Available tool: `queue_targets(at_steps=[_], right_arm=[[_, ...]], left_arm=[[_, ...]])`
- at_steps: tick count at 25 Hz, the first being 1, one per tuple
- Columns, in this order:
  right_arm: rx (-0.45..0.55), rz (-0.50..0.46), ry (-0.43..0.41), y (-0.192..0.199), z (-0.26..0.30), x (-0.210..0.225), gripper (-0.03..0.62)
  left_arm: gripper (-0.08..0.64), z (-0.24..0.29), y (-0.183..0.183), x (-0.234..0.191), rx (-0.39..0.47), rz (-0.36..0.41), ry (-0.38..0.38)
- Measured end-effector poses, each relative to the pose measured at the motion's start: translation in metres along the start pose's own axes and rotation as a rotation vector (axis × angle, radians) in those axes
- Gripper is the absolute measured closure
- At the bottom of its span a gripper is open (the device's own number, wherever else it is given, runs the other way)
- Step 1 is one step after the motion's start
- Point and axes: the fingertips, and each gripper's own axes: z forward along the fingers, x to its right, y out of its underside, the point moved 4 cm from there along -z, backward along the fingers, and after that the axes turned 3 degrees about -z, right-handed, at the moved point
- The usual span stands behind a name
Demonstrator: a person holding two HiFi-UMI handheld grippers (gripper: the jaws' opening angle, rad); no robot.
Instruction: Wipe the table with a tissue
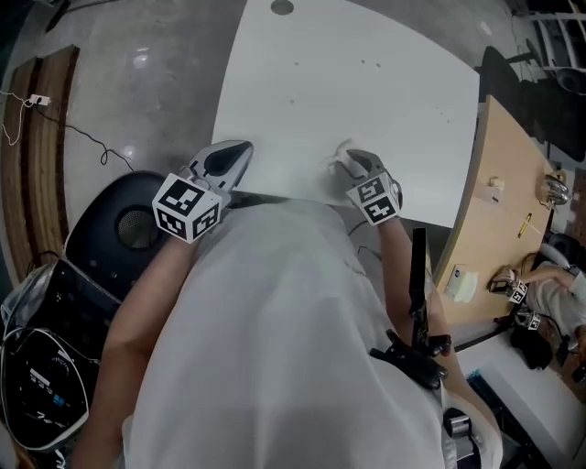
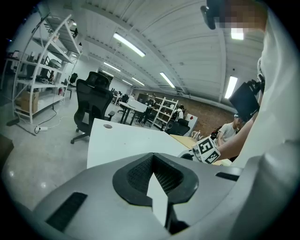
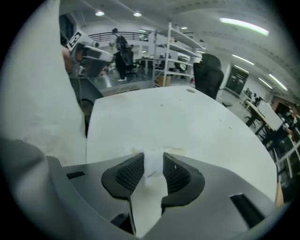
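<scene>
**Tissue pinched in right tongs at near edge of tabletop**

A grey polished floor (image 1: 156,82) surrounds the white tabletop (image 1: 366,101), which fills the upper middle of the head view. The person's white shirt (image 1: 284,348) covers the lower middle and overlaps the tabletop's near edge. A wood tabletop (image 1: 508,211) stands just beside the white one's right edge and carries small items too small to make out. In the left gripper view a black chair (image 2: 93,103) stands beyond the far-left corner, with a white rack (image 2: 44,65) further off on the floor.

The left tongs (image 1: 244,148) hang over the near-left corner. Their dark pads meet at the tips with nothing between them (image 2: 152,158). Their marker cube (image 1: 188,209) sits back toward the person, off the tabletop.

The right tongs (image 1: 344,161) point steeply down at about the middle of the near edge, well apart from the left tongs. Their cube (image 1: 375,200) lies over the edge. Their pads stand at a narrow gap and press on the tissue (image 3: 153,165), which fills the space between them.

The tissue (image 1: 342,147) pokes out past the tips as a small white lump and appears to rest on the tabletop just inside the near edge. A round cap (image 1: 282,7) sits by the far edge, and a few dark specks (image 1: 293,101) dot the middle.
</scene>
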Motion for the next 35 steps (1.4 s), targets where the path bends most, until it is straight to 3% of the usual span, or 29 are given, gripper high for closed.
queue_targets(at_steps=[2,8,18,24,27,35], right_arm=[[0.045,-0.069,-0.033,-0.020,0.003,-0.006,0.462],[0.162,-0.102,-0.062,-0.100,0.036,0.021,0.462],[0.086,-0.192,-0.153,-0.186,0.124,0.017,0.462],[0.083,-0.303,-0.149,-0.186,0.136,0.009,0.468],[0.090,-0.299,-0.123,-0.179,0.134,0.011,0.468],[0.077,-0.279,-0.070,-0.109,0.088,0.040,0.468]], left_arm=[[0.555,-0.001,-0.001,0.002,0.004,-0.004,-0.007],[0.555,-0.003,-0.001,-0.004,0.024,-0.030,-0.068],[0.555,-0.061,0.012,-0.019,0.076,-0.124,-0.277],[0.555,-0.075,0.024,-0.032,0.083,-0.148,-0.311],[0.555,-0.070,0.022,-0.034,0.076,-0.130,-0.293],[0.555,-0.021,0.007,0.002,0.037,-0.082,-0.250]])
